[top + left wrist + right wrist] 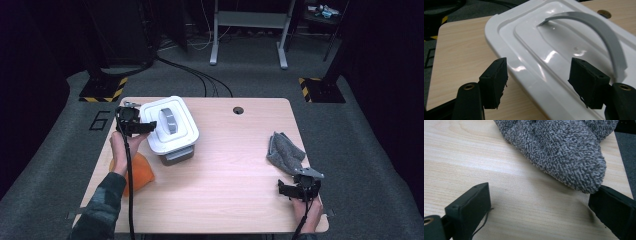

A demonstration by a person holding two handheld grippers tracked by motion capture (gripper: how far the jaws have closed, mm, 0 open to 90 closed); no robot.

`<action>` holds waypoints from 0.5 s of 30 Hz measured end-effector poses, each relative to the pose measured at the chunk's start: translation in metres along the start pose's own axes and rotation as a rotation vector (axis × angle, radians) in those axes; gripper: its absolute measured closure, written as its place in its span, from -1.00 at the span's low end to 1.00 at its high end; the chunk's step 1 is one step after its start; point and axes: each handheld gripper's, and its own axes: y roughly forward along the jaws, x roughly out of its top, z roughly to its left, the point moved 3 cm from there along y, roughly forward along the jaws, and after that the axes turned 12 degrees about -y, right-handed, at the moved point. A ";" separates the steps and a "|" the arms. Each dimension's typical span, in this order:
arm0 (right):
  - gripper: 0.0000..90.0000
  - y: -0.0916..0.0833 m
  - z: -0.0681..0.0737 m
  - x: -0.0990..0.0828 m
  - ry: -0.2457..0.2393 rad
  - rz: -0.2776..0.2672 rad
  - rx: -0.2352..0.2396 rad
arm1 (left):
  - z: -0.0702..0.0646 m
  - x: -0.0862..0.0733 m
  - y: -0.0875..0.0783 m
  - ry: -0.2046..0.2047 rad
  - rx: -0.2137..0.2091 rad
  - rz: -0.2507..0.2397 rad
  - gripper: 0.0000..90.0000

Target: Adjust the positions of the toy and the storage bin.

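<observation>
Your left claw is spread wide, gripping nothing, its tips at the near-left edge of the white lid. In the left gripper view the left claw has one pad over bare table just off the lid's rim and the other over the lid itself; whether either pad touches the lid, can't tell. The grey arched handle rises just beyond the pad that sits over the lid. The lid sits on a grey box. An orange cloth lies behind your left claw, under your forearm.

Your right claw is also spread wide and empty, low over the table. In the right gripper view the right claw has bare wood between its pads, and the grey knitted cloth lies just ahead, its rounded end close above the right-hand pad. From the high view the grey cloth sits just beyond your right claw, well apart from the box.
</observation>
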 end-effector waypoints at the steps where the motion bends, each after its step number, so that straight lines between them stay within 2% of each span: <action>1: -0.92 0.000 0.000 0.000 0.000 0.000 -0.001 | 0.002 -0.001 0.000 0.005 0.009 0.008 -0.28; 6: -0.92 0.000 0.000 0.000 -0.001 0.000 -0.001 | 0.009 -0.007 0.003 -0.005 0.011 0.038 -0.13; 12: -0.92 0.000 0.000 0.000 -0.001 0.001 -0.002 | 0.012 -0.013 0.003 -0.044 -0.063 0.037 0.06; 15: -0.92 0.000 0.000 0.000 -0.002 0.001 -0.003 | 0.012 -0.015 0.002 -0.067 -0.095 0.046 0.07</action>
